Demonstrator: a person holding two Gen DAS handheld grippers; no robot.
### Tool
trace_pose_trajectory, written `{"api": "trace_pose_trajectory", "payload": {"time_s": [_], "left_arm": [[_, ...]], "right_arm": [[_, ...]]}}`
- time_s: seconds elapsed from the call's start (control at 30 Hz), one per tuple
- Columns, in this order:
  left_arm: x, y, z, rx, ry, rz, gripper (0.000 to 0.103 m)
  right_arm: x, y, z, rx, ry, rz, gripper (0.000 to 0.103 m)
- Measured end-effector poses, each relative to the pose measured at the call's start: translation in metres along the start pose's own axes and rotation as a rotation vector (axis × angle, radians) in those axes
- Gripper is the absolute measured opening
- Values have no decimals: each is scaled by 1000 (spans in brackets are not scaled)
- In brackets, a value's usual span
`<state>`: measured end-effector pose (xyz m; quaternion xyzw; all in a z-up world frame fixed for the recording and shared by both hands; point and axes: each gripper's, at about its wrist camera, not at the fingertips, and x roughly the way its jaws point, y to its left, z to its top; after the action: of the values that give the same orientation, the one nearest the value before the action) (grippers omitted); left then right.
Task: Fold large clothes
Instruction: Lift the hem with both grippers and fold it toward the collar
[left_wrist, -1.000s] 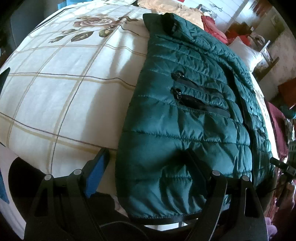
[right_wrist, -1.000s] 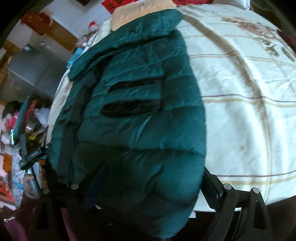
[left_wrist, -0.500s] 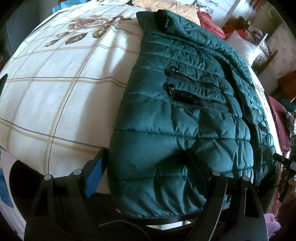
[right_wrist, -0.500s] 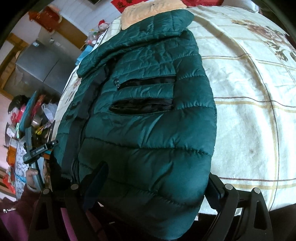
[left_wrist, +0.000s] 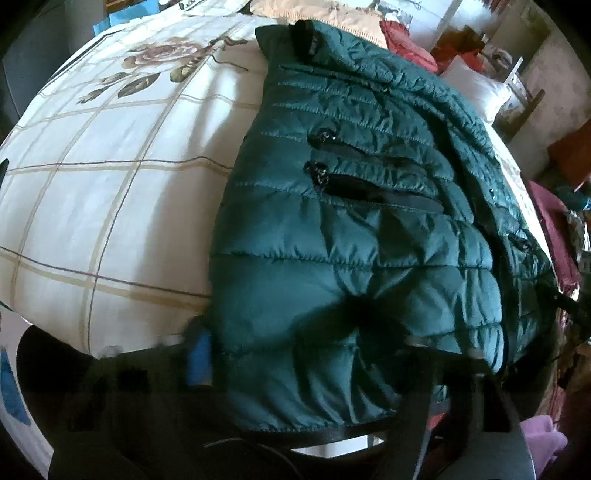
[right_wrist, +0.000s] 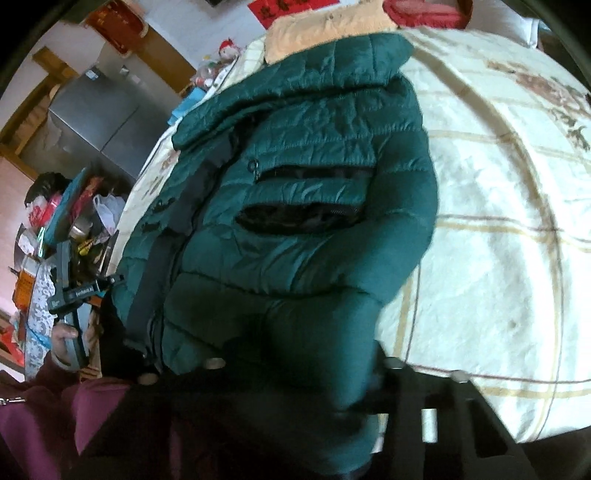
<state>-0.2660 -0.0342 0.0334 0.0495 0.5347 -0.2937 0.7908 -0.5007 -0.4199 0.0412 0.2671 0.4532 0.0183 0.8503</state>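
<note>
- A dark green quilted jacket (left_wrist: 354, 229) lies on a bed covered by a cream checked sheet (left_wrist: 103, 206) with a rose print; its collar is at the far end, and its hem hangs over the near edge.
- The left gripper (left_wrist: 306, 354) has its jaws spread wide, the bunched hem between them; whether they pinch the fabric I cannot tell.
- The right gripper (right_wrist: 295, 369) sits at the hem's other corner, jaws apart with jacket fabric between; blur hides any contact.
- Two dark zip pockets (right_wrist: 303, 218) lie open on the front panel.
</note>
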Motion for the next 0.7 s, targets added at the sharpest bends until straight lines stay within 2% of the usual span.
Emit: {"api": "trace_pose_trajectory", "payload": {"time_s": [0.03, 0.1, 0.2, 0.3, 0.47, 0.7], "left_arm": [[-2, -1, 0, 4, -7, 4, 53], [-7, -3, 1, 18, -26, 19, 34], [-17, -6, 5, 39, -52, 23, 23], [-26, -7, 9, 44, -71, -4, 19], [-37, -8, 19, 27, -87, -57, 16], [-57, -12, 35, 30, -151, -70, 16]], "right_arm": [[-2, -1, 1, 1, -7, 7, 30], [-6, 1, 4, -5, -23, 15, 27], [-17, 6, 14, -13, -66, 53, 22], [-31, 14, 28, -34, -109, 80, 20], [-43, 24, 44, -62, -157, 115, 19], [-50, 25, 62, -51, -216, 149, 19]]}}
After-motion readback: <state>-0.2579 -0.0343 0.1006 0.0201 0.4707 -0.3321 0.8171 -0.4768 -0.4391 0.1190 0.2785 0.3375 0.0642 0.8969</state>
